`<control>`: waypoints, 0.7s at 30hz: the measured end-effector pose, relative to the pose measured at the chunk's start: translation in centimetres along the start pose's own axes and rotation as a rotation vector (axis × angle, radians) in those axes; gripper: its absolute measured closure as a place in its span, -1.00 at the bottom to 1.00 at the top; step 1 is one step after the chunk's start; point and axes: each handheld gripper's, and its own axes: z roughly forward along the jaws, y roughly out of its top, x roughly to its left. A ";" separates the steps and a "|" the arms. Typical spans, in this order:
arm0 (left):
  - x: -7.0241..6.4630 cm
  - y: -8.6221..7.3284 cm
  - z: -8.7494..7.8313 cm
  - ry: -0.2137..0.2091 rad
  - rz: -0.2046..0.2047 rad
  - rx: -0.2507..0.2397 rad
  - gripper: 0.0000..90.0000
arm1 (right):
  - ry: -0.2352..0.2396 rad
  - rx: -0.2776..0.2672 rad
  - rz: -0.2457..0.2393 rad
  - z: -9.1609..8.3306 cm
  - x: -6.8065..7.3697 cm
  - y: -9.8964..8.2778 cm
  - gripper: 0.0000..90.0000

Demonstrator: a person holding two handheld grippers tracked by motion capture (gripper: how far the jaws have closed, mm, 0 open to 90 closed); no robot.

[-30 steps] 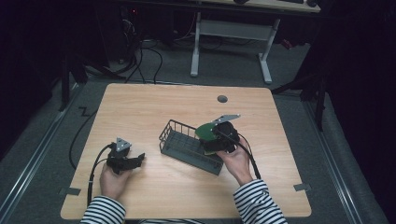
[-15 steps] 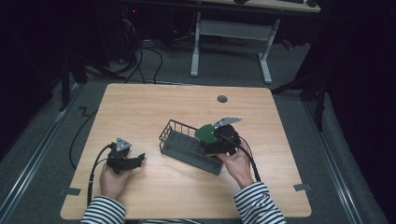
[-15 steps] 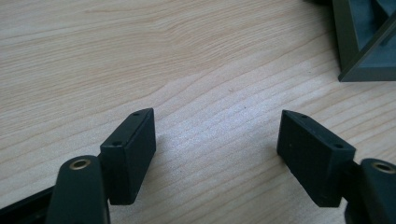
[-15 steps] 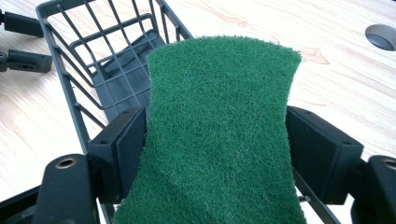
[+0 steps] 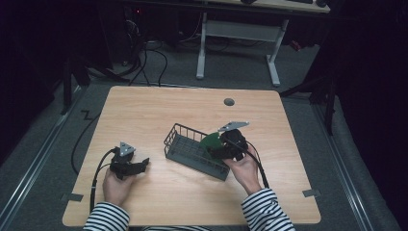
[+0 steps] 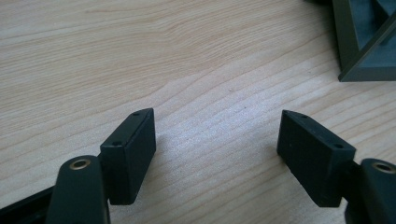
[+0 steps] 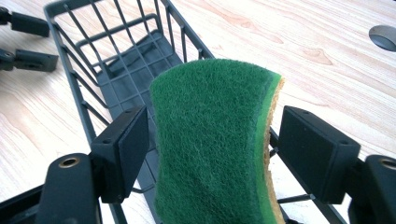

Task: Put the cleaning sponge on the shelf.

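Dark floor and cables ring the pale wood table (image 5: 159, 108), whose far half lies bare, with plenty of room toward the back edge. Left gripper (image 5: 137, 166) rests near the front-left, jaws spread wide over bare grain, well apart from the basket (image 5: 179, 142). That grey wire basket sits angled mid-table. Right gripper (image 5: 219, 150) is over its right end, the green, scratchy sponge (image 7: 210, 140) standing between its jaws, slightly waisted, yellow backing on one edge; gripped or loose, I cannot tell
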 end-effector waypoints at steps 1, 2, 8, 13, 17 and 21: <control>0.0 0.0 0.0 0.000 0.000 0.000 -0.36 | 0.004 -0.004 0.004 -0.1 0.0 0.0 -0.44; 0.0 0.0 0.0 0.000 0.000 -0.001 -0.36 | 0.006 -0.010 0.010 -0.2 0.0 0.0 -0.44; 0.0 0.0 0.0 0.000 -0.001 -0.002 -0.37 | -0.002 -0.060 0.046 -1.8 -1.0 -0.3 -0.43; 0.0 0.0 0.0 0.001 0.001 -0.002 -0.37 | -0.010 -0.088 0.079 -3.2 -2.1 -0.6 -0.41; 0.0 0.0 0.0 0.001 0.000 -0.001 -0.37 | -0.011 -0.116 0.104 -4.2 -2.9 -0.9 -0.39; 0.0 0.0 0.0 0.001 0.001 -0.001 -0.37 | -0.015 -0.129 0.113 -4.8 -3.4 -1.2 -0.39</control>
